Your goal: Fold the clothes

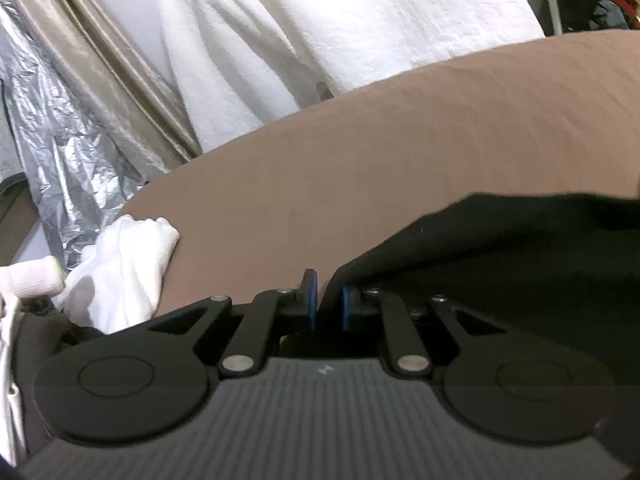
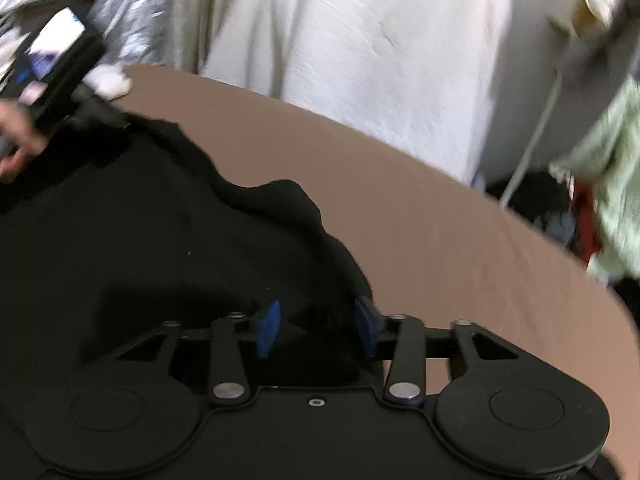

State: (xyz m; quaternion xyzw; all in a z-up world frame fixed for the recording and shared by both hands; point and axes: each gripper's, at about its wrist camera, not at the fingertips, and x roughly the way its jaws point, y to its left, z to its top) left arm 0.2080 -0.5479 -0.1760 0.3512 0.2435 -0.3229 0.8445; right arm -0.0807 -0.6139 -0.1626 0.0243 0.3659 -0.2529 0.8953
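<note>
A black garment (image 1: pixel 500 264) lies on the brown table (image 1: pixel 360 152), filling the lower right of the left wrist view. My left gripper (image 1: pixel 329 304) is at the garment's left edge, its blue pads a narrow gap apart. The cloth's edge runs down over the right fingertip, and I cannot see it pinched. In the right wrist view the same black garment (image 2: pixel 160 240) covers the table's left half. My right gripper (image 2: pixel 318 328) is open wide at its right edge, with a bunched bit of cloth loose between the pads. A person's hand (image 2: pixel 16 140) holds the left gripper's housing (image 2: pixel 56 64) at the garment's far left corner.
A crumpled white cloth (image 1: pixel 120 272) sits at the table's left end. Behind the table (image 2: pixel 420 208) hang white fabric (image 1: pixel 340 20), a beige curtain (image 1: pixel 100 64) and a silver foil sheet (image 1: pixel 48 140). A pale green cloth (image 2: pixel 612 184), a red item (image 2: pixel 585 220) and a white cable (image 2: pixel 532 140) are beyond the right edge.
</note>
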